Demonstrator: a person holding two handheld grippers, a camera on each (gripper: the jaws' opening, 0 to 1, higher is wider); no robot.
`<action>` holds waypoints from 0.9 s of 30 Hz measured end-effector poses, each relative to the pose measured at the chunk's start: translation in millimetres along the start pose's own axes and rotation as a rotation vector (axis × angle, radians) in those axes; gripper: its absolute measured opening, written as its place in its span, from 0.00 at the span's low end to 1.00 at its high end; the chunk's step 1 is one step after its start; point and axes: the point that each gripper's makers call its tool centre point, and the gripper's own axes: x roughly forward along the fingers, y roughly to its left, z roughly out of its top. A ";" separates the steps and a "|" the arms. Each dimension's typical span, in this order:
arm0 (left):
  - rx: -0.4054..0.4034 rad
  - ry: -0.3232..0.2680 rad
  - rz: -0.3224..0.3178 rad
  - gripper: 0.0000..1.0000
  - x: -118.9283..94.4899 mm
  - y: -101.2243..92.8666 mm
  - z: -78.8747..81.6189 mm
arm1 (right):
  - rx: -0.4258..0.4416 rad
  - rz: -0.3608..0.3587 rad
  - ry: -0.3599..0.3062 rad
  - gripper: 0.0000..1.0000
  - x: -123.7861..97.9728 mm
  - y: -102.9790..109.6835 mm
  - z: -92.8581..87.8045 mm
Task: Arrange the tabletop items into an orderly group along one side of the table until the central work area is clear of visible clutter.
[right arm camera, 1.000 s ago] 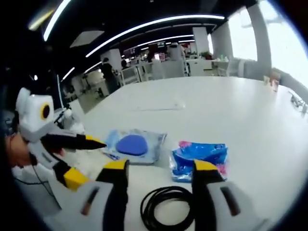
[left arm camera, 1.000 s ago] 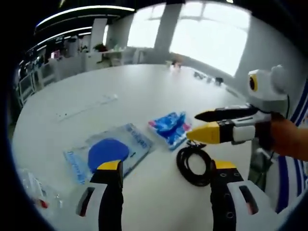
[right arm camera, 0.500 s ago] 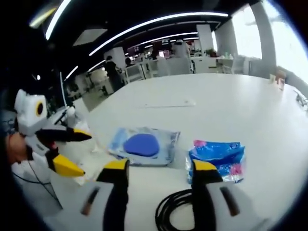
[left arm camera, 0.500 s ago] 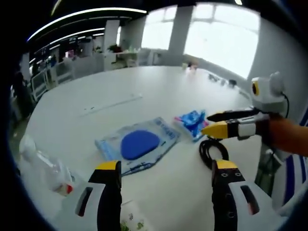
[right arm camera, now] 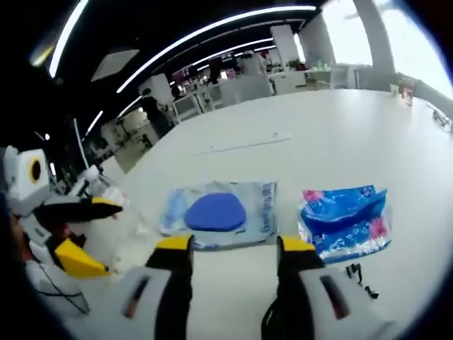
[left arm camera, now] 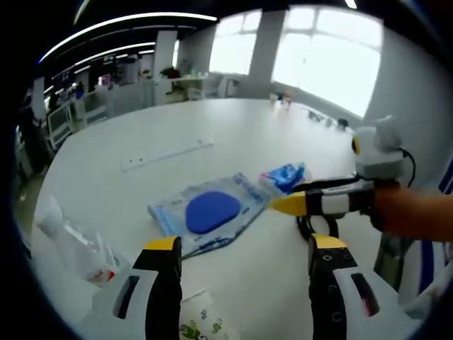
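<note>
A clear bag holding a blue disc (left arm camera: pixel 209 211) (right arm camera: pixel 216 211) lies flat in the middle of the white table (left arm camera: pixel 212 120). Right of it rests a blue and pink packet (left arm camera: pixel 284 176) (right arm camera: pixel 347 216). A black cable coil (left arm camera: pixel 306 227) sits just behind my right gripper (left arm camera: pixel 284 197), which reaches in from the right over the bag's near corner. In its own view my right gripper (right arm camera: pixel 235 244) stands open above bare table in front of the bag. My left gripper (left arm camera: pixel 243 244) (right arm camera: pixel 113 237) is open too, with nothing between its fingers.
A crumpled clear wrapper (left arm camera: pixel 71 244) lies at the left edge. A small packet with green print (left arm camera: pixel 198 322) sits beneath my left jaws. A long white strip (left arm camera: pixel 166 154) (right arm camera: pixel 244 146) lies farther back. Desks and a person fill the room behind.
My right gripper has come down and forward toward the bag, so the cable coil has slid to the bottom of its view. The left view has swung left, bringing in the wrapper and printed packet.
</note>
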 end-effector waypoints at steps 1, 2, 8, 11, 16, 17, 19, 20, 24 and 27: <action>-0.001 0.001 -0.002 0.69 -0.3 0.1 -0.5 | 0.013 0.001 -0.004 0.45 2.4 0.4 0.0; 0.001 0.003 -0.005 0.69 -0.5 0.1 -0.8 | 0.027 -0.005 -0.006 0.45 6.8 -1.0 -0.8; 0.008 -0.004 -0.018 0.69 -1.0 -1.1 0.1 | 0.073 -0.045 0.008 0.44 19.7 -10.7 -6.7; 0.011 -0.005 -0.023 0.68 -0.2 -1.1 0.9 | 0.101 -0.054 0.013 0.44 24.9 -15.2 -8.4; 0.015 0.002 -0.034 0.67 1.3 -2.0 -2.4 | 0.121 -0.067 0.016 0.44 32.5 -17.8 -8.6; 0.016 0.002 -0.035 0.67 1.4 -2.0 -3.1 | 0.130 -0.068 0.023 0.44 34.3 -18.4 -9.0; 0.015 0.000 -0.040 0.67 1.7 -2.7 -3.3 | 0.141 -0.074 0.013 0.44 37.4 -20.8 -7.0; 0.015 -0.001 -0.041 0.67 1.9 -2.8 -3.4 | 0.149 -0.071 0.023 0.44 39.0 -20.4 -8.6; 0.012 -0.004 -0.044 0.67 2.5 -2.8 -3.1 | 0.160 -0.079 0.016 0.44 43.0 -22.4 -7.2; 0.016 -0.010 -0.046 0.66 2.4 -2.8 -1.9 | 0.167 -0.086 0.018 0.43 46.0 -23.5 -7.9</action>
